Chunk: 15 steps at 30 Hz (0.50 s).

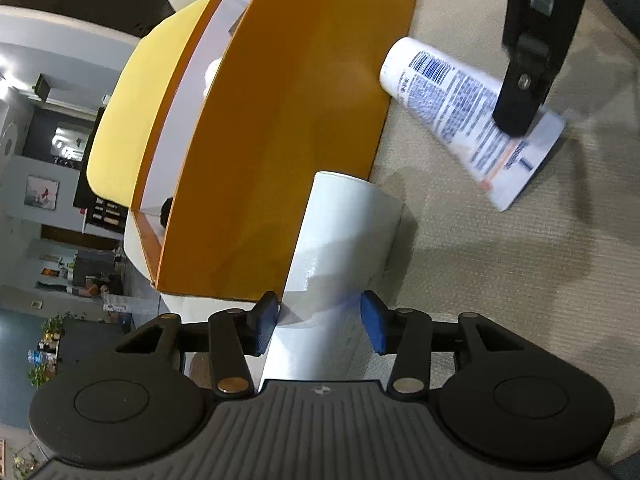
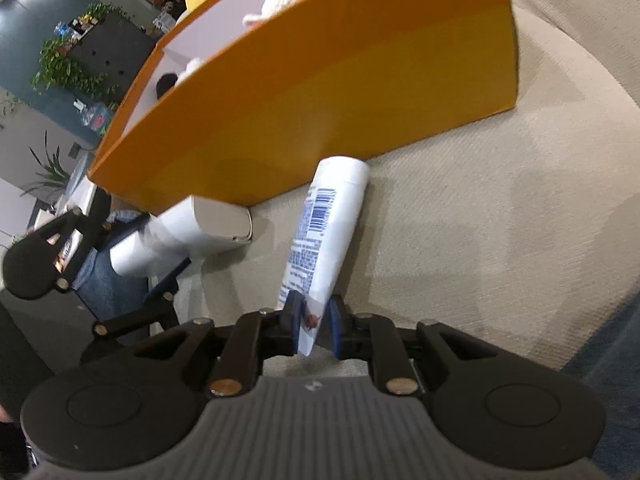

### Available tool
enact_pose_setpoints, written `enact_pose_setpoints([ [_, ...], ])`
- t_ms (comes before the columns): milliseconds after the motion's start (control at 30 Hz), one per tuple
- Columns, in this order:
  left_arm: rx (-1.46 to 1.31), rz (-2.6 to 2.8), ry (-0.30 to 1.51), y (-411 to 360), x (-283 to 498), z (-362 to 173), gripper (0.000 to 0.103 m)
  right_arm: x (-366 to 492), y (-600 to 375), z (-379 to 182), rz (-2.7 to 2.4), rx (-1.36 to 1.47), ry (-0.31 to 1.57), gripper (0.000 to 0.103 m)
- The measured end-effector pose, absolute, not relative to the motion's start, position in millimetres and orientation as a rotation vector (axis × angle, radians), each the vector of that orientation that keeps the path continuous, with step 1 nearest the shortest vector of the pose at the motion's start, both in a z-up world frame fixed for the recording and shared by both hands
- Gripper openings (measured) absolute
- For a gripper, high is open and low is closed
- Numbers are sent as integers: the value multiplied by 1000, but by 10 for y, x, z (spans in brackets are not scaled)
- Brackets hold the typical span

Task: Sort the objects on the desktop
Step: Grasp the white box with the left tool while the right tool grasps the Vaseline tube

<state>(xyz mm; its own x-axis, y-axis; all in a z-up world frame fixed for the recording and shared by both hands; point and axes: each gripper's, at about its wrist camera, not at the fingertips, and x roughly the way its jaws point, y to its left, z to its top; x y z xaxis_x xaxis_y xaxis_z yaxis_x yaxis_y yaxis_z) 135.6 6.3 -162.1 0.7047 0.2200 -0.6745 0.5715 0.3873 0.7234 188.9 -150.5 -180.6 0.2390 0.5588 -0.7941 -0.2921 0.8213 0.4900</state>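
My left gripper (image 1: 320, 326) is shut on a white bottle (image 1: 336, 240) that points toward the orange box (image 1: 288, 128); the bottle also shows in the right wrist view (image 2: 200, 224), its top against the box wall. My right gripper (image 2: 314, 326) is shut on the flat crimped end of a white tube with blue print (image 2: 324, 232), whose cap touches the box's base. In the left wrist view the tube (image 1: 460, 112) lies at upper right with the right gripper's finger (image 1: 520, 96) on it.
The orange box (image 2: 320, 92) has a pale interior holding a white fluffy object (image 2: 276, 4) and a dark item (image 2: 166, 82). A beige textured cloth (image 2: 480, 240) covers the table. A yellow object (image 1: 132, 120) stands behind the box.
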Motion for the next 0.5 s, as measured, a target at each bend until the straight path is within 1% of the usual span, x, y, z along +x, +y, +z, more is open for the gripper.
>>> enact_pose_setpoints([
  [100,1168,-289,812,60,1305,-1554,44,1846,-1560,-1735,593,264,1189,16],
  [200,1162,-333,830,83,1278,-1515,42,1821,-1660,-1630,588,268,1156,14],
  [300,1154,-386,871,94,1299,-1523,41,1782,-1757,-1477,583,243,1108,12],
  [400,1188,-398,865,57,1280,-1593,42,1767,-1811,-1332,569,188,1059,11],
  [500,1173,-394,870,28,1284,-1654,42,1791,-1836,-1343,578,169,1065,11],
])
